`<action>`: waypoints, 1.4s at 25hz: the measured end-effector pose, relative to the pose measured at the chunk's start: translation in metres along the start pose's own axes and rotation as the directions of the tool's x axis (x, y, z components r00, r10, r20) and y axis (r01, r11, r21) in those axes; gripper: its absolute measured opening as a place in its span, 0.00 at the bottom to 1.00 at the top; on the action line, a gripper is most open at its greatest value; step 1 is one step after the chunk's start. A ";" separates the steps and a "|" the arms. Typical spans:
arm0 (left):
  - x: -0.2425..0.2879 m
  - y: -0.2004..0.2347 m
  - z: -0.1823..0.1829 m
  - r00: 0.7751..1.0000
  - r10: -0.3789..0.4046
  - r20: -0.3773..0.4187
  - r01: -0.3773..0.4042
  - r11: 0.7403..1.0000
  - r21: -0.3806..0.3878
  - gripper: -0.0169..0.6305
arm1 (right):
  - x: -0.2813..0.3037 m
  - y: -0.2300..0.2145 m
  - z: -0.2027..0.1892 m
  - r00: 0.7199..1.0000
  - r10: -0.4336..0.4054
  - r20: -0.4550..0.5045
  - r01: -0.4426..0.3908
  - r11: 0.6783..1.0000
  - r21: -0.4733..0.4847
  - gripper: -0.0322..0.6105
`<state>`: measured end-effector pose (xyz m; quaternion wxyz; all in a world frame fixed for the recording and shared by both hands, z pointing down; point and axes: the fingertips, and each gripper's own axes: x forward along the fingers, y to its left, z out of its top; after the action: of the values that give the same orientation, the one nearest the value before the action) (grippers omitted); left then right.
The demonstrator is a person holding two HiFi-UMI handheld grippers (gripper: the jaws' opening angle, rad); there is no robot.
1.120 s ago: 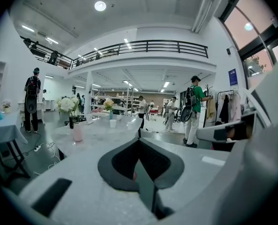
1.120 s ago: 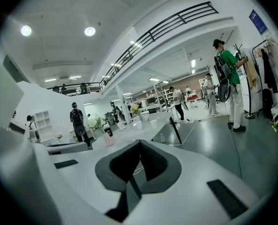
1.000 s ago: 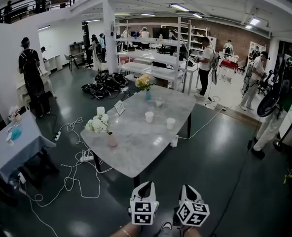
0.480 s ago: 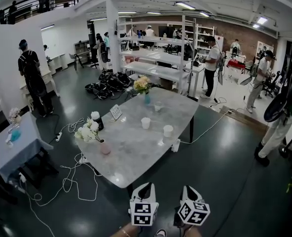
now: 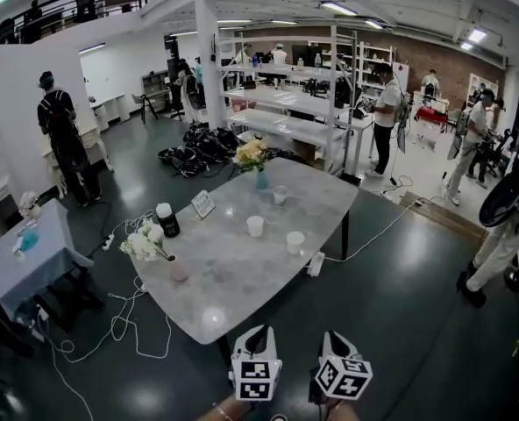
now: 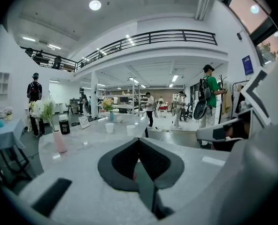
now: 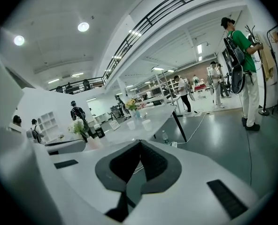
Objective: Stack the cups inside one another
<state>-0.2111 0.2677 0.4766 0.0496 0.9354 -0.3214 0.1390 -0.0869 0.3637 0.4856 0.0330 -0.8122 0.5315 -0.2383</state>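
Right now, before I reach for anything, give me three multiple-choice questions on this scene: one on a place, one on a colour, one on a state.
1. Where do the two white cups stand?
A. on the marble table
B. on the floor
C. on the shelving

2. What colour is the vase under the white flowers?
A. green
B. pink
C. black

3. How are the left hand-held gripper and the right hand-held gripper?
A. each shut on a cup
B. wide open
C. shut, empty

Answers:
1 A, both stand apart on its pale top.
2 B, the left gripper view shows it pink.
3 C, each one's own view shows the jaws together, nothing between.
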 end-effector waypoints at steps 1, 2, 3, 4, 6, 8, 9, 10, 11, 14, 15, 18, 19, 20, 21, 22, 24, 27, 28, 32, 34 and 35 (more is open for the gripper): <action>0.004 -0.001 0.002 1.000 0.006 -0.002 -0.006 1.000 0.000 0.02 | 0.004 -0.001 0.001 1.000 0.008 -0.008 -0.008 1.000 0.000 0.06; 0.007 -0.002 0.003 1.000 0.011 -0.005 -0.011 1.000 0.000 0.02 | 0.007 -0.003 0.002 1.000 0.016 -0.015 -0.016 1.000 0.000 0.06; 0.011 -0.003 0.003 1.000 0.015 -0.009 -0.015 1.000 -0.001 0.02 | 0.011 -0.005 0.002 1.000 0.023 -0.022 -0.023 1.000 0.000 0.06; 0.014 -0.003 0.002 1.000 0.020 -0.015 -0.020 1.000 -0.001 0.02 | 0.014 -0.007 0.001 0.999 0.028 -0.029 -0.028 1.000 0.000 0.06; 0.020 -0.003 -0.002 0.999 0.032 -0.029 -0.032 0.999 -0.002 0.02 | 0.019 -0.011 -0.002 0.998 0.037 -0.047 -0.037 0.999 -0.002 0.06; 0.027 -0.002 -0.005 0.998 0.043 -0.039 -0.043 0.999 -0.005 0.02 | 0.025 -0.015 -0.004 0.997 0.044 -0.065 -0.045 0.999 -0.006 0.06; 0.030 -0.001 -0.006 0.998 0.047 -0.042 -0.047 0.999 -0.007 0.02 | 0.028 -0.017 -0.004 0.996 0.046 -0.072 -0.047 0.999 -0.009 0.06; 0.034 -0.001 -0.007 0.998 0.049 -0.045 -0.050 0.999 -0.010 0.02 | 0.030 -0.019 -0.004 0.996 0.047 -0.077 -0.048 0.999 -0.011 0.06; 0.037 0.000 -0.007 0.998 0.050 -0.048 -0.050 0.999 -0.013 0.02 | 0.033 -0.021 -0.004 0.996 0.045 -0.081 -0.047 0.999 -0.012 0.06; 0.047 -0.004 -0.007 0.997 0.043 -0.061 -0.044 0.999 -0.018 0.02 | 0.039 -0.030 -0.001 0.995 0.037 -0.090 -0.038 0.999 -0.012 0.06; 0.051 -0.006 -0.007 0.997 0.040 -0.063 -0.041 0.999 -0.021 0.02 | 0.042 -0.033 0.002 0.995 0.036 -0.093 -0.037 0.999 -0.011 0.06; 0.067 -0.004 -0.005 0.997 0.038 -0.067 -0.040 0.999 -0.035 0.02 | 0.057 -0.035 0.009 0.994 0.045 -0.099 -0.047 0.999 -0.020 0.06; 0.074 -0.001 -0.005 0.997 0.039 -0.068 -0.042 0.998 -0.040 0.02 | 0.064 -0.035 0.011 0.994 0.047 -0.099 -0.049 0.998 -0.024 0.06; 0.082 0.002 -0.005 0.997 0.040 -0.067 -0.044 0.998 -0.044 0.02 | 0.071 -0.036 0.013 0.994 0.047 -0.099 -0.050 0.998 -0.028 0.06; 0.091 0.005 -0.003 0.997 0.041 -0.064 -0.044 0.998 -0.047 0.02 | 0.079 -0.037 0.016 0.994 0.047 -0.097 -0.050 0.998 -0.031 0.06; 0.100 0.008 -0.001 0.997 0.041 -0.060 -0.044 0.998 -0.050 0.02 | 0.087 -0.038 0.020 0.995 0.046 -0.094 -0.049 0.998 -0.034 0.06; 0.122 0.011 0.006 0.998 0.038 -0.048 -0.041 0.998 -0.057 0.02 | 0.104 -0.045 0.031 0.995 0.046 -0.083 -0.049 0.998 -0.040 0.06; 0.156 0.018 0.019 0.999 0.043 -0.033 -0.045 0.997 -0.066 0.02 | 0.130 -0.049 0.049 0.996 0.065 -0.065 -0.068 0.997 -0.044 0.06; 0.166 0.021 0.025 0.999 0.042 -0.028 -0.044 0.997 -0.068 0.02 | 0.139 -0.048 0.057 0.996 0.072 -0.058 -0.075 0.996 -0.046 0.06; 0.204 0.027 0.045 1.000 0.021 -0.010 -0.022 0.996 -0.083 0.02 | 0.175 -0.049 0.086 0.996 0.071 -0.050 -0.075 0.995 -0.068 0.06; 0.219 0.034 0.050 1.000 0.016 -0.014 -0.017 0.997 -0.081 0.02 | 0.194 -0.048 0.096 0.996 0.073 -0.050 -0.077 0.995 -0.067 0.06; 0.227 0.038 0.052 1.000 0.016 -0.016 -0.017 0.997 -0.080 0.02 | 0.204 -0.046 0.099 0.996 0.076 -0.051 -0.080 0.995 -0.064 0.06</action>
<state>-0.0515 0.0951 0.4927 0.0884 0.9289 -0.3340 0.1336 0.0594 0.1849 0.4838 0.0025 -0.7854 0.5711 -0.2388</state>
